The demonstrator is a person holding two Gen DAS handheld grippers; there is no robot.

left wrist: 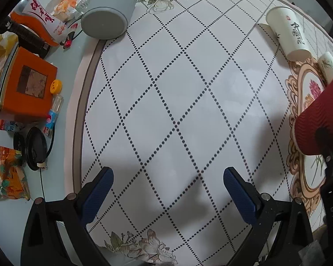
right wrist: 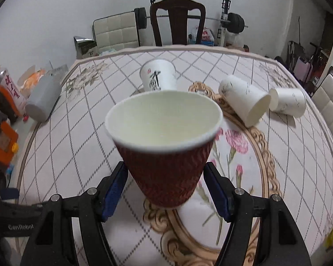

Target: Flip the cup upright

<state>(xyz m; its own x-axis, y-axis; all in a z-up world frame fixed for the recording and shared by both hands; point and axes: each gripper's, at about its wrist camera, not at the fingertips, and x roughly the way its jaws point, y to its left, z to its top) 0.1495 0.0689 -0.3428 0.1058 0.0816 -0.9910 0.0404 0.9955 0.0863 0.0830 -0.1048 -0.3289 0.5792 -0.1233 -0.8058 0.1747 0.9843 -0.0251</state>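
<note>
A red ribbed paper cup (right wrist: 166, 166) stands upright, mouth up, between the blue pads of my right gripper (right wrist: 165, 187). The pads sit close on both sides of its lower body. It also shows in the left wrist view (left wrist: 319, 122) at the right edge. My left gripper (left wrist: 167, 190) is open and empty above the patterned tablecloth (left wrist: 177, 110). White paper cups lie on their sides: one with black writing (right wrist: 158, 76), one with its mouth toward me (right wrist: 244, 100), and one further right (right wrist: 287, 102). The written one shows in the left wrist view (left wrist: 287, 33).
A grey cup (left wrist: 110, 13) lies on its side at the cloth's left edge. Orange boxes (left wrist: 27, 86), a black lid (left wrist: 35, 148), a small bottle (left wrist: 54, 108) and snack bags crowd the table's left side. A dark wooden chair (right wrist: 177, 20) stands behind the table.
</note>
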